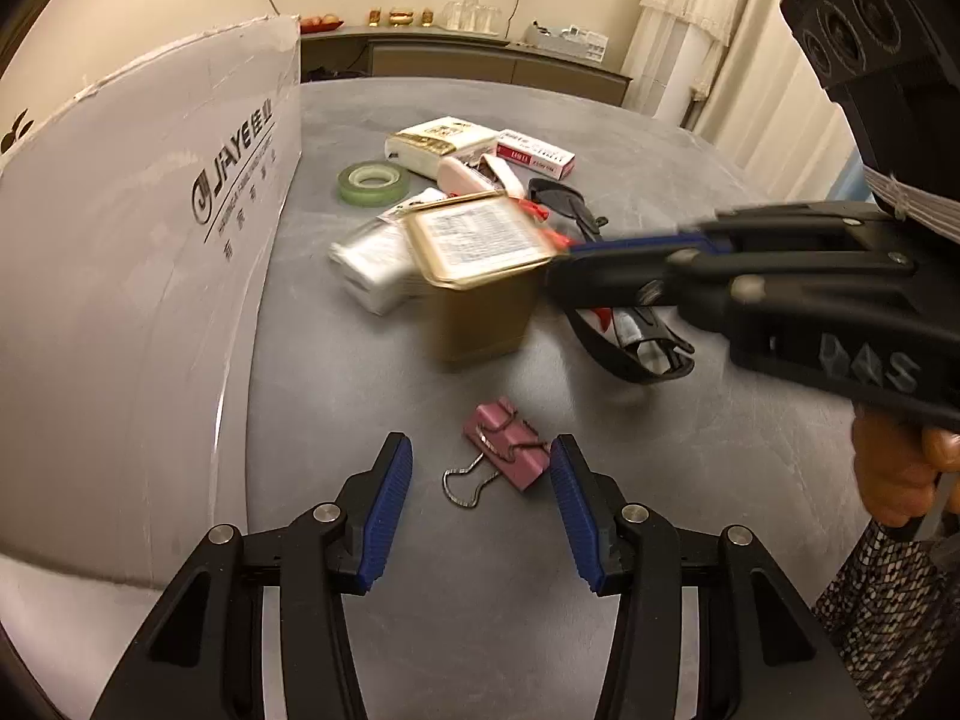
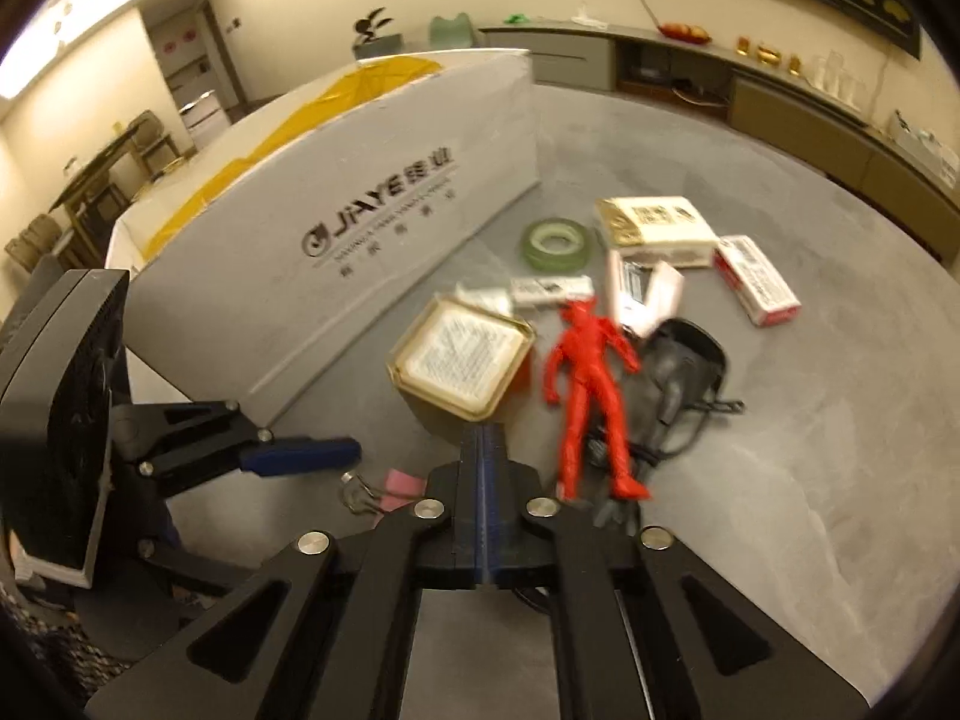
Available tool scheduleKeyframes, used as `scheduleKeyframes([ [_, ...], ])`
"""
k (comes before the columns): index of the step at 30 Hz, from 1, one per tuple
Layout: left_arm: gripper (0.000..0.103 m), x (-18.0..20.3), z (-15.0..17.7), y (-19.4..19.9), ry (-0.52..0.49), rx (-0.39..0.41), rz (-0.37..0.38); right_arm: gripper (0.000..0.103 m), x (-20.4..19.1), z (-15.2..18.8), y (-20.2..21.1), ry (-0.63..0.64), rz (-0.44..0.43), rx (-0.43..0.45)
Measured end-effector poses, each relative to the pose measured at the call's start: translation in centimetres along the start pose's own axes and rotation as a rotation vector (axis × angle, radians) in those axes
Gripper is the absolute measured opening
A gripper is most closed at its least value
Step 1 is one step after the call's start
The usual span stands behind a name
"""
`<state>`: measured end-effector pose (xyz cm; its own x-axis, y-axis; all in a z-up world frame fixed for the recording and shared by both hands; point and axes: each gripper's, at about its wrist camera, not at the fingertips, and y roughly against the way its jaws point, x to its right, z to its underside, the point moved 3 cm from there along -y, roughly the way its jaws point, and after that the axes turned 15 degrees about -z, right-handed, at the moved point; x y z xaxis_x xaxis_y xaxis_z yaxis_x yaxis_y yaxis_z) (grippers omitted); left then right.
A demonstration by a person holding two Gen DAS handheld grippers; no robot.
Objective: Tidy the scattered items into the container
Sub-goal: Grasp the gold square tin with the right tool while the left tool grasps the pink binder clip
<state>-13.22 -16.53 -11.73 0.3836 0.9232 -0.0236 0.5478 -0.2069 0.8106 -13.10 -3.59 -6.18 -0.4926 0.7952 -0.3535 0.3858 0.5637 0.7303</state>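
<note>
Here, left fingers [image 1: 481, 513] splay around a pink binder clip [image 1: 507, 443]; right fingers [image 2: 483, 450] press together, empty.

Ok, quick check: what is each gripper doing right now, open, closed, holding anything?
Left gripper: open, empty, pink binder clip just ahead of its fingers.
Right gripper: shut on the gold tin, gripping its edge.

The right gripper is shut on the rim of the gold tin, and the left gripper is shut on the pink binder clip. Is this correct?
Not quite. The left gripper is open: in the left wrist view its jaws stand apart on either side of the pink binder clip, which lies free on the table. The rest holds: the right gripper is shut on the rim of the gold tin.
</note>
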Motion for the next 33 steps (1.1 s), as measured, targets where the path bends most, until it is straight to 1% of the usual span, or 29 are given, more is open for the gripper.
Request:
scheduleKeyframes([
  [3, 0.05, 0.2, -0.2, -0.1, -0.001, 0.007, 0.001, 0.006, 0.5, 0.5, 1.2, -0.037, -0.034, 0.025],
  [4, 0.05, 0.3, -0.3, -0.1, -0.002, 0.009, -0.001, 0.008, 0.4, 0.4, 1.4, -0.037, -0.043, 0.038],
  [5, 0.05, 0.4, -0.3, -0.1, -0.003, 0.013, -0.003, 0.025, 0.3, 0.1, 1.5, -0.033, -0.053, 0.046],
  [6, 0.05, 0.4, -0.3, -0.1, -0.006, 0.018, -0.008, 0.036, -0.1, -0.3, 1.6, -0.023, -0.071, 0.06],
  [7, 0.05, 0.5, -0.3, -0.1, -0.008, 0.023, -0.016, 0.056, -0.6, -0.8, 1.6, -0.003, -0.088, 0.074],
  [8, 0.05, 0.4, -0.3, -0.1, -0.009, 0.026, -0.024, 0.057, -1.1, -1.2, 1.5, 0.014, -0.093, 0.075],
  [10, 0.049, 0.2, -0.3, -0.3, 0.001, 0.028, -0.029, 0.058, -2.4, -2.3, 0.4, 0.087, -0.083, 0.042],
  [12, 0.048, 0.0, -0.4, -0.3, 0.005, 0.031, -0.026, 0.058, -3.2, -3.5, -1.1, 0.179, -0.044, 0.004],
  [16, 0.048, 0.0, -0.3, -0.3, 0.009, 0.036, -0.021, 0.059, -3.2, -4.6, -3.9, 0.282, -0.01, -0.074],
  [18, 0.048, 0.1, -0.4, -0.4, 0.007, 0.041, -0.018, 0.06, -3.1, -4.8, -4.5, 0.345, 0.008, -0.081],
  [19, 0.048, 0.2, -0.4, -0.3, 0.005, 0.045, -0.017, 0.059, -3.1, -4.8, -4.5, 0.353, 0.0, -0.081],
  [21, 0.048, 0.2, -0.6, -0.3, 0.005, 0.057, -0.023, 0.05, -2.8, -5.0, -4.2, 0.313, -0.035, -0.08],
  [22, 0.045, 0.1, -0.7, -0.4, 0.009, 0.059, -0.026, 0.025, -2.6, -5.1, -4.0, 0.291, -0.045, -0.088],
  [23, 0.041, 0.0, -0.8, -0.5, 0.013, 0.058, -0.032, 0.008, -2.4, -5.1, -3.9, 0.279, -0.036, -0.097],
  [24, 0.039, -0.2, -0.9, -0.6, 0.018, 0.058, -0.041, 0.008, -2.1, -5.1, -3.6, 0.266, -0.014, -0.111],
  [27, 0.037, -0.7, -1.1, -0.8, 0.031, 0.056, -0.048, 0.009, -1.4, -4.5, -2.7, 0.239, 0.011, -0.132],
  [29, 0.037, -0.7, -1.1, -0.8, 0.028, 0.057, -0.054, 0.017, -0.7, -4.4, -2.2, 0.221, 0.034, -0.13],
  [30, 0.037, -0.7, -1.1, -0.8, 0.024, 0.058, -0.058, 0.02, -0.3, -4.4, -2.0, 0.21, 0.033, -0.13],
  [31, 0.037, -0.7, -1.1, -0.8, 0.02, 0.059, -0.063, 0.025, 0.0, -4.5, -1.8, 0.192, 0.032, -0.121],
  [32, 0.037, -0.7, -1.1, -0.8, 0.016, 0.06, -0.069, 0.034, 0.2, -4.7, -1.5, 0.177, 0.033, -0.109],
  [33, 0.037, -0.7, -1.1, -0.7, 0.014, 0.061, -0.072, 0.04, 0.3, -4.9, -1.3, 0.158, 0.035, -0.092],
])
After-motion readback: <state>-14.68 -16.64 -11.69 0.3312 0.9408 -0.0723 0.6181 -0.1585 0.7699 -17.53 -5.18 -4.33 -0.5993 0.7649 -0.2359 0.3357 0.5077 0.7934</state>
